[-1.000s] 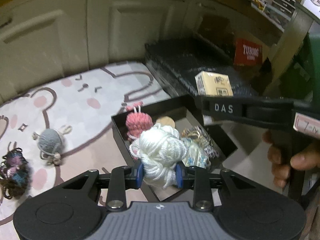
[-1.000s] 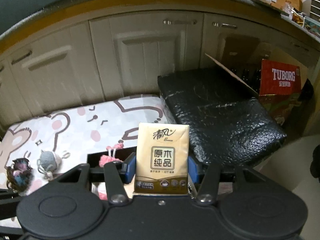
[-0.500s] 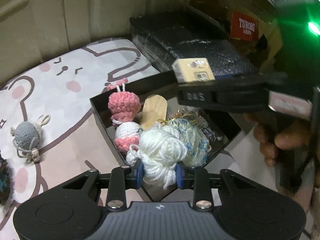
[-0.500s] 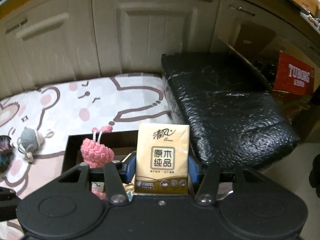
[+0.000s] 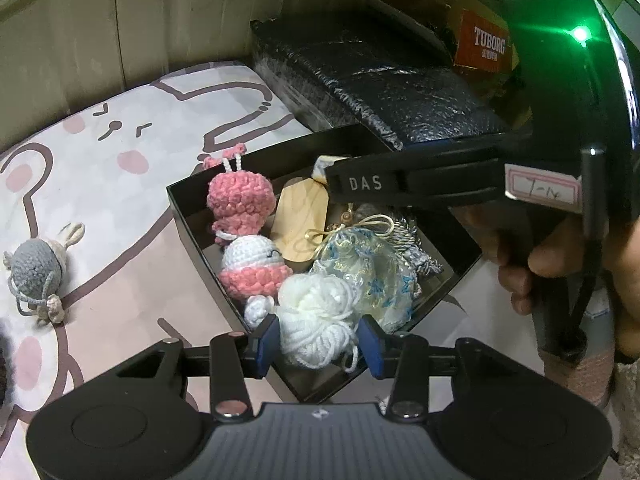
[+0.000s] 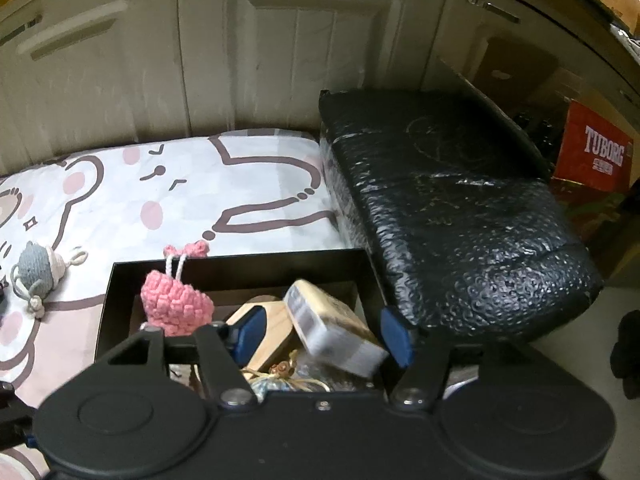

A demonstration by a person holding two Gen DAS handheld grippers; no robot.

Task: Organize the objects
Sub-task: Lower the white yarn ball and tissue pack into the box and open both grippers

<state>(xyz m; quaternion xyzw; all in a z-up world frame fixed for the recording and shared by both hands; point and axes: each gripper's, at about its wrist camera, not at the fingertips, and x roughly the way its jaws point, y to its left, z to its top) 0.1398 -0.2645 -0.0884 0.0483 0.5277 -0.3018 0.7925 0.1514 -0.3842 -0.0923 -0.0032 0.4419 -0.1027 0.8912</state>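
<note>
Left wrist view: the left gripper (image 5: 318,340) is seen at 6 o'clock, its blue pads spread a bit, w/ the white yarn ball (image 5: 316,322) between them. The yarn touches the left pad, but a gap is seen at the right pad, so the jaws are judged loosened and not clamping. The ball sits at the near corner of the black box (image 5: 188,216), beside the pink-white crochet doll (image 5: 250,264). In the box are also seen a pink crochet charm (image 5: 240,200), a flat wooden tag (image 5: 300,224) and a shiny organza pouch (image 5: 364,272). The right gripper (image 5: 374,182) crosses the box at approx. 1 o'clock. On the bear-print mat (image 5: 80,152), at 9 o'clock, a grey crochet mouse (image 5: 36,268) lies, not yet put in.

Right wrist view: the right gripper (image 6: 322,334) has its jaws wide apart, holding nothing. The tissue pack (image 6: 334,332) is seen tilted and blurred between the pads, touching neither, over the box (image 6: 240,262); it is probably dropping in.

Handling, as judged: the yarn is very light, soft, compressible; it should be taken across the middle, since loose strands can snag. The pack is light, w/ slippery plastic film, and is best held on its flat faces.
</note>
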